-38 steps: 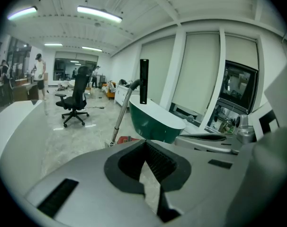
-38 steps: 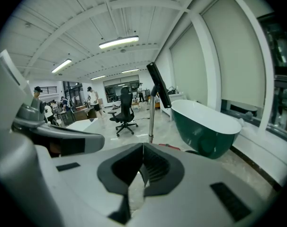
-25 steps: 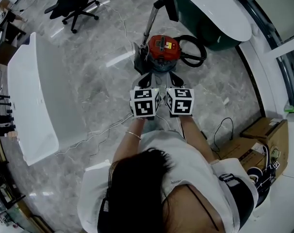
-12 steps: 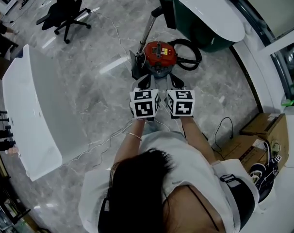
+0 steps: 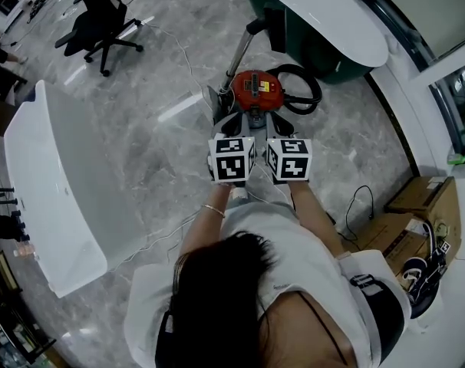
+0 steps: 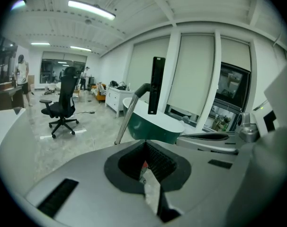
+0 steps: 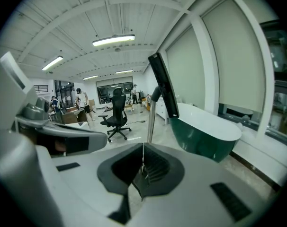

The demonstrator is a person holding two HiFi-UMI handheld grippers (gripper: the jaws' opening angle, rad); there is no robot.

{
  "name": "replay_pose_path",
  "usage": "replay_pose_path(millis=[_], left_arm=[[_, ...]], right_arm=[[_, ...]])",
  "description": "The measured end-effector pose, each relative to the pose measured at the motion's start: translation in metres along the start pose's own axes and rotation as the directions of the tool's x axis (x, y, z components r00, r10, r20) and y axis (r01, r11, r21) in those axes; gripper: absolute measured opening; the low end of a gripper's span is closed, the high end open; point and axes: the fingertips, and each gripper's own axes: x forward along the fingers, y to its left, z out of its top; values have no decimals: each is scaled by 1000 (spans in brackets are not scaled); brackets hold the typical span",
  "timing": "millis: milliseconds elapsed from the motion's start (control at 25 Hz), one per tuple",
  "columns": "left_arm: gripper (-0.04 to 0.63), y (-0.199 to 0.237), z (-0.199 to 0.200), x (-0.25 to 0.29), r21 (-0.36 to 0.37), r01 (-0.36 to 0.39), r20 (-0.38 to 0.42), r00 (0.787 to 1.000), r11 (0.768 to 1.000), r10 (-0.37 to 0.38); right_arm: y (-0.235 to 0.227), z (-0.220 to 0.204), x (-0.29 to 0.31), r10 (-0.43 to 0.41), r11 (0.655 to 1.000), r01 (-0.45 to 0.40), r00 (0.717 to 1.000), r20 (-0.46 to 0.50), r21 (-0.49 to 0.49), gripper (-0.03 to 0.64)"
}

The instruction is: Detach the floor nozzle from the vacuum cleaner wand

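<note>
Plainly, left gripper (image 6: 146, 162) and right gripper (image 7: 143, 167) show jaws pressed together, facing the vacuum cleaner (image 5: 255, 90).

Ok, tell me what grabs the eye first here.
The red vacuum cleaner stands dead centre on the marble floor, its wand rising beside the green bathtub. Just below it, the left claw and right claw, both shut and empty, carry black-and-white marker cubes.

Glossy marble-look floor (image 5: 152, 179); shiny metal wand (image 5: 240, 55) (canister (image 5: 255, 89) red plastic).
</note>
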Motion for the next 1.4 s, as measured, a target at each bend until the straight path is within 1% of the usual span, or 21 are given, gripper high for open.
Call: replay_pose_path(millis=[280,480,800,1040,1400], left_arm=[[3,7,2,7,15,18,-7,1000,1000,-18],[3,9,0,7,15,24,-6,1000,1000,-24],[3,14,8,10,10,15,5,1000,1000,-15],[3,12,8,16,34,19,-1,1000,999,-19],[3,13,20,30,24,1,5,1000,1000,-1]], right_arm=[[4,5,9,-10,1000,9,1000,15,13,15],[1,0,11,-16,999,16,1000,0,29,15],[-1,4,15,-21,999,21,1000,2,40,15],[-9,8,18,-20,998,20,1000,12,56,15],[-20,25,31,-13,999,12,1000,28,34,15]])
